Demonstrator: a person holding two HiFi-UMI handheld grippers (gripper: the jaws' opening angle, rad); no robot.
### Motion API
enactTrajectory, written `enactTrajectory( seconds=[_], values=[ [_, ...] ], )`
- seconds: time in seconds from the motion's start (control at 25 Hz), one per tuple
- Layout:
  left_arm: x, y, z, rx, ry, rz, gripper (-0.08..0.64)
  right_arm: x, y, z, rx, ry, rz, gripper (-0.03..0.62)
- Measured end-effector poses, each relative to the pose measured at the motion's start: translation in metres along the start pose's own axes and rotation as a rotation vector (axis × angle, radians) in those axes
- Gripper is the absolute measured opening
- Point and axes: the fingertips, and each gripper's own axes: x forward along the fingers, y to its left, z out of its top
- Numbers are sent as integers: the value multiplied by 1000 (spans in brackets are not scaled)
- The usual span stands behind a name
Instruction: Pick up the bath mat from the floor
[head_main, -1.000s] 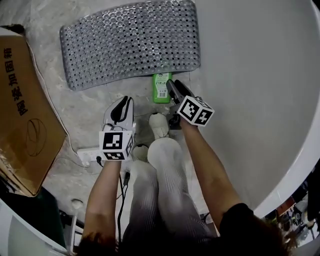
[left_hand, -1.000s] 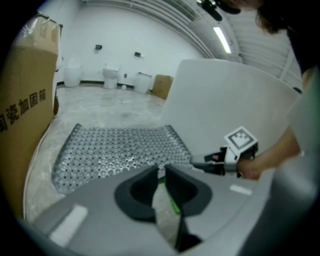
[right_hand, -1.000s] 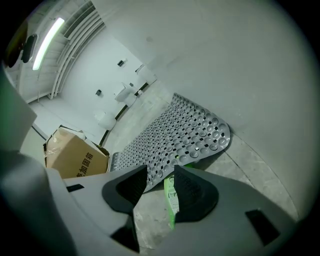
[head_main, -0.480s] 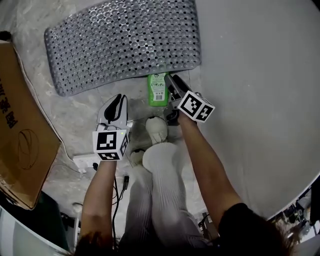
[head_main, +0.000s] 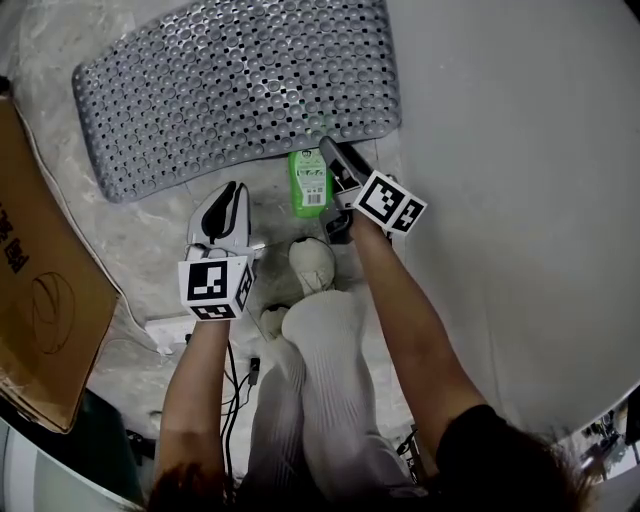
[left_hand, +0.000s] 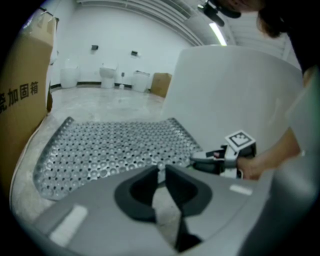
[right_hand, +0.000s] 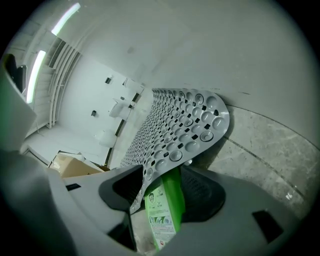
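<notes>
Right tongs (head_main: 336, 165): a second ago they stood short of the bath mat (head_main: 240, 90); now their tips reach its near edge, and the jaws are opening, close to full spread. Between them, in the right gripper view, stand the mat's near edge, running along the left jaw, and a green bottle (head_main: 310, 183) just beside the right jaw. I see neither pad pressing on either thing, so nothing is gripped. Left tongs (head_main: 228, 205): jaws together at the tips, empty, held over bare floor (head_main: 140, 230) near the mat's near edge and clear of it. The mat lies flat on the floor, far from me, its right end beside the white curved wall (head_main: 520, 150). Its near right edge appears to rest on the bottle's top. In my judgement the pick-up has not begun. This is the approach, and a close here risks taking the bottle with the mat.
</notes>
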Motion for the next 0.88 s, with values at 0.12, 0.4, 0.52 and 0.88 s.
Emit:
enactTrajectory(
  seconds=[0.12, 0.4, 0.52, 0.88],
  values=[
    [2, 3, 0, 4, -4, 2, 49, 5, 0, 3, 6, -12, 12, 216],
    [0, 8, -1, 11, -22, 13, 49, 12, -8, 3, -12, 0, 7, 218],
    [-2, 9, -3, 7, -18, 13, 48, 14, -6, 8, -26, -8, 7, 218],
    [-3, 9, -4, 29, -23, 11, 49, 8, 5, 24, -128, -96, -1, 186]
  ],
)
